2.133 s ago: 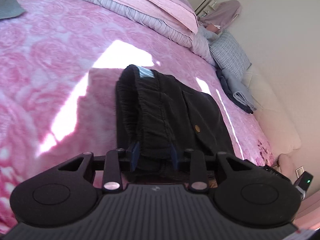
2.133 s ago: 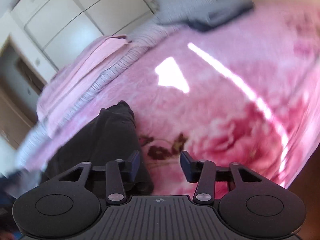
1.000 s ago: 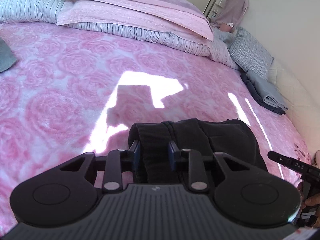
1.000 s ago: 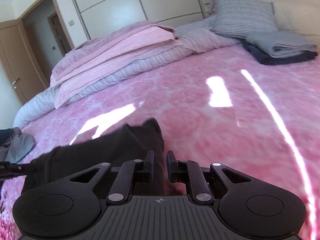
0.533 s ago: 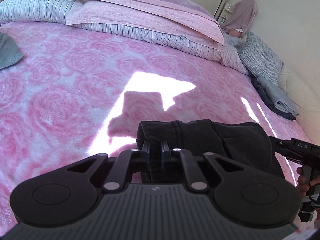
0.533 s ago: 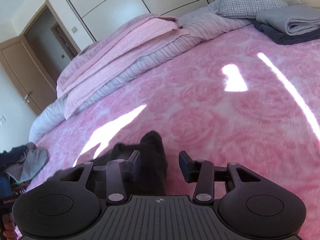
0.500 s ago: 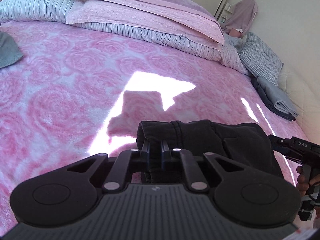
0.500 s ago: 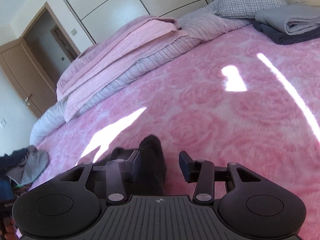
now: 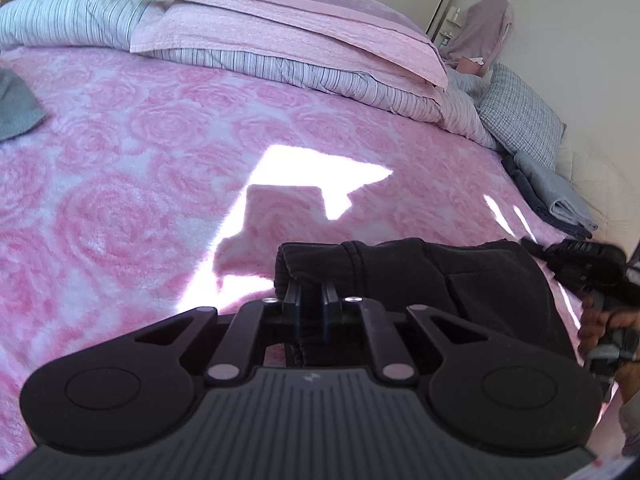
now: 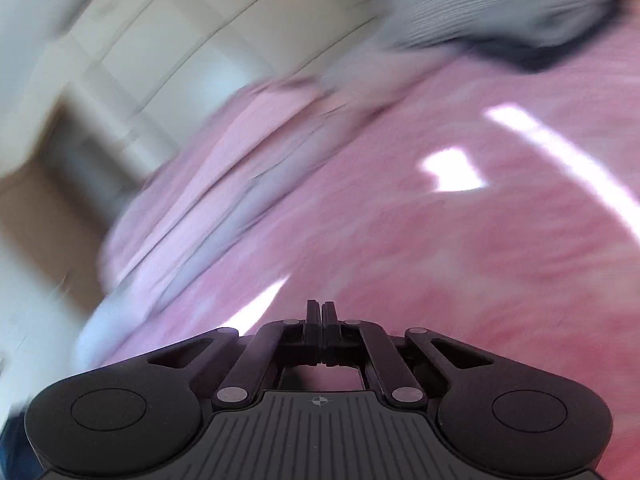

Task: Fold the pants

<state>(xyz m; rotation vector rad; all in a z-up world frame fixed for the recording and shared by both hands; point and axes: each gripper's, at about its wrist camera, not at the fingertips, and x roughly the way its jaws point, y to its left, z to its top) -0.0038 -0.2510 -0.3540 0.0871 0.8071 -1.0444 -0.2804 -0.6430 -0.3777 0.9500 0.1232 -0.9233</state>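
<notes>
Left wrist view: the left gripper has its jaws drawn narrow, pinching the ribbed waistband edge of the folded black fabric pants. The pants lie on the pink rose-patterned bedspread, their long axis running sideways to the right from the jaws, towards the right gripper at the frame's edge. Right wrist view, badly blurred: its jaws are pressed together with nothing between them. No container shows.

Blanket: pink, patterned with roses
Pants: black
Duvet: white with thin dark stripes
Pillow: grey check
Folded towel: pale pink
</notes>
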